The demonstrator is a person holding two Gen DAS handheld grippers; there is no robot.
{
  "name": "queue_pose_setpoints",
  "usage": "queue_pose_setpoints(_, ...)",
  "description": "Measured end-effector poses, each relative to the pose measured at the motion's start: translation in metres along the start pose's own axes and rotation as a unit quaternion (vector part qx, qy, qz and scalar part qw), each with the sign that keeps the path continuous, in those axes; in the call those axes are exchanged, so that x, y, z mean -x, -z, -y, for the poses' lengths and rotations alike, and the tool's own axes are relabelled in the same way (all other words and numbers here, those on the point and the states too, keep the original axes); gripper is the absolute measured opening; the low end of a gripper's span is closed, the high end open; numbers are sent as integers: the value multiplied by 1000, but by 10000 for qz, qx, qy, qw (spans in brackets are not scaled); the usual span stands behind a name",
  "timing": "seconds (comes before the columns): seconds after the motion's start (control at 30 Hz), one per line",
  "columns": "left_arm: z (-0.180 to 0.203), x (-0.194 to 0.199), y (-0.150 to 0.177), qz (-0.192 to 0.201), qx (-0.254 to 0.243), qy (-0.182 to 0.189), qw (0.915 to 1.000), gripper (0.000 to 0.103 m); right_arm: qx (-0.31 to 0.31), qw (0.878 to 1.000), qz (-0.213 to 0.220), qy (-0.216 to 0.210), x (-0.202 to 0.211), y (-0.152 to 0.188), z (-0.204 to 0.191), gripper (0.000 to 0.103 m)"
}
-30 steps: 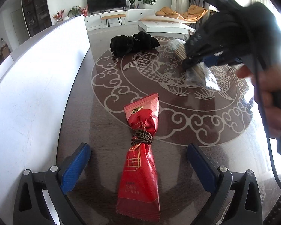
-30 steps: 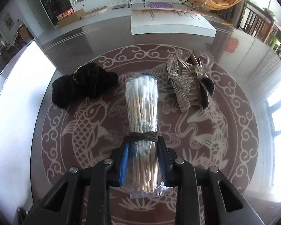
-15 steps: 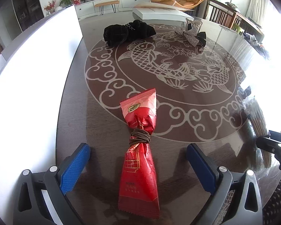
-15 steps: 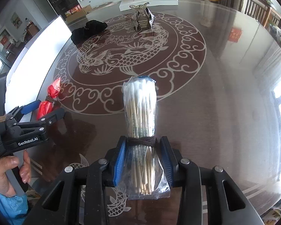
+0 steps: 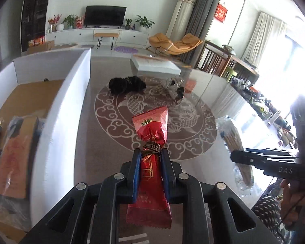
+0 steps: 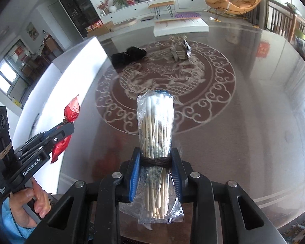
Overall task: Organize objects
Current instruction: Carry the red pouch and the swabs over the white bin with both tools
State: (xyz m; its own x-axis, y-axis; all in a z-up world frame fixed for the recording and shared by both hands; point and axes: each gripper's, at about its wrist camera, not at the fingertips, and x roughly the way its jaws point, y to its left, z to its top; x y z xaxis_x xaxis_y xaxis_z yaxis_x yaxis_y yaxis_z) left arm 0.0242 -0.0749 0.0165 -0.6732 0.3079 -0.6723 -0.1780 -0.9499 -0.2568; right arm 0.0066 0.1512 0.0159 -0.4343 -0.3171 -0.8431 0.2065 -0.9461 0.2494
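I've got both hands loaded now. My left hand-held gripper (image 5: 150, 170) has just closed and is pinching the red snack packet (image 5: 150, 142) right below its brown band, clear of the table (image 5: 87, 142). The packet's long axis runs along the fingers, the flared top pointing away from me toward the middle of the table. My right hand-held gripper (image 6: 155, 174) is clamped on the cotton swab bundle (image 6: 155, 126) at its dark tie, white tips pointing forward, stick ends back toward my wrist. To my left sits the white box (image 5: 57, 134), already holding a few wrapped things, so I reckon that's where these go. Left on the table: the black cloth bundle (image 6: 129, 56) and the glittery hair clips (image 6: 180, 47), far side.
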Motion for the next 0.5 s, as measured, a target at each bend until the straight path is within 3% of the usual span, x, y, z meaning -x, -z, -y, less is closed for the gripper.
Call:
queue_pose_setpoints(0.07, -14, 36, -14, 330, 30, -87, 9994, 18, 175, 9994, 129, -287, 12, -14, -32, 29)
queue_pose_setpoints(0.17, -57, 79, -30, 631, 158, -631, 9959, 18, 399, 9939, 254, -997, 17, -36, -92, 29)
queue_pose_setpoints(0.27, -118, 105, -34, 665, 507, -1309, 9879, 18, 756, 9819, 197, -1726, 7, -52, -168, 29)
queue_pose_setpoints(0.37, -172, 110, -27, 263, 900, -1997, 9754, 20, 1022, 9687, -32, -2261, -16, -51, -231, 30)
queue_pose_setpoints(0.4, -185, 109, -22, 153, 1039, -2218, 9694, 25, 1129, 9650, -133, -2364, -27, -49, -250, 31)
queue_pose_setpoints(0.43, -196, 109, -18, 69, 1172, -2376, 9642, 30, 1220, 9623, -276, -2416, -38, -44, -264, 39)
queue_pose_setpoints(0.47, -203, 108, -13, 27, 1286, -2461, 9607, 52, 1266, 9621, -441, -2377, -50, -41, -274, 59)
queue_pose_setpoints(0.5, -207, 106, -10, 38, 1378, -2519, 9579, 79, 1277, 9637, -517, -2287, -58, -36, -278, 67)
